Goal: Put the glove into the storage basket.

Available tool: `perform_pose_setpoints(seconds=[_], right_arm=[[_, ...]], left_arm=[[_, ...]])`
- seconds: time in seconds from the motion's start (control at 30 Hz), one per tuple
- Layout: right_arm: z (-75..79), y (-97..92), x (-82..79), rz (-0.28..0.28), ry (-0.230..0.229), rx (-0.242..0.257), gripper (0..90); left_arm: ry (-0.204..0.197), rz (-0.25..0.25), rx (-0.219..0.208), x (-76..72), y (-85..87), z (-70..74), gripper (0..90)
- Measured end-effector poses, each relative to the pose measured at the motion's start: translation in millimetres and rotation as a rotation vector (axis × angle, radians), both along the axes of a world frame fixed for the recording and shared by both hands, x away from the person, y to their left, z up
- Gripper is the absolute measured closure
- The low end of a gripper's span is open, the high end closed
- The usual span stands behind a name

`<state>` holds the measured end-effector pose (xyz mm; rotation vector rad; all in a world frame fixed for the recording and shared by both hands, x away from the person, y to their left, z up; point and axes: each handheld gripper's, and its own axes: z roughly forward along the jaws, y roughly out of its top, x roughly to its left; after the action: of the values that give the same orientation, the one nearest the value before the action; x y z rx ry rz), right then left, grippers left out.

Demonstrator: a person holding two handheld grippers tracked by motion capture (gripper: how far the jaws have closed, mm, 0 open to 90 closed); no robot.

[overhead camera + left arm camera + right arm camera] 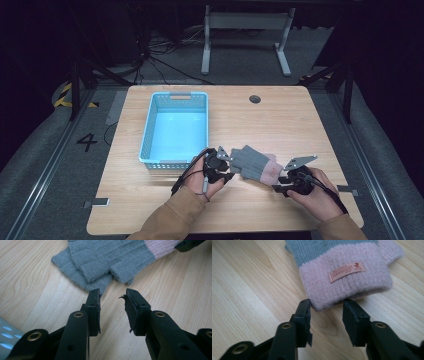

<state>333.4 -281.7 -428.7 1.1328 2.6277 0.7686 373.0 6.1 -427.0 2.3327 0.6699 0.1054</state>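
Wooden table [280,120]: gloves [252,162] apparently just beyond both grippers' parted fingers [93,310].

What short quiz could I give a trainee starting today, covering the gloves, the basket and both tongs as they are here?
1. True or false: the grey gloves lie inside the blue basket.
2. Which end of the gloves do the right tongs face? A) the finger ends B) the pink cuff
3. Fill in: the left tongs are ____, gripping nothing.

Key:
1. False; the gloves lie on the wooden table, right of the basket.
2. B; the open jaws straddle the cuff's edge.
3. Open; their jaws stand apart just short of the finger ends.
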Motion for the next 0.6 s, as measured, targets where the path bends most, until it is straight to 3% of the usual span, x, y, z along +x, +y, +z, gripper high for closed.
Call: perform_pose_setpoints(seconds=[0.13,0.2,0.3,0.4,0.6], right_arm=[[0.2,3.2,-0.5,-0.005,0.0,-0.001,68.7],[-0.2,5.5,-0.7,-0.011,0.004,0.0,78.3],[-0.2,5.0,0.0,-0.013,0.015,0.0,84.7],[-0.3,3.5,0.8,-0.021,0.039,0.02,86.1],[0.4,2.9,1.0,-0.021,0.042,0.028,86.3]], left_arm=[[0.006,-0.009,0.003,0.1,-1.1,-0.6,65.6],[0.005,-0.013,0.006,-0.1,-2.3,-1.6,65.6],[0.017,-0.032,0.014,-0.9,-6.3,-3.9,65.8],[0.021,-0.046,0.029,-1.4,-12.3,-7.7,66.6],[0.035,-0.048,0.047,0.5,-25.3,-14.6,71.5]])
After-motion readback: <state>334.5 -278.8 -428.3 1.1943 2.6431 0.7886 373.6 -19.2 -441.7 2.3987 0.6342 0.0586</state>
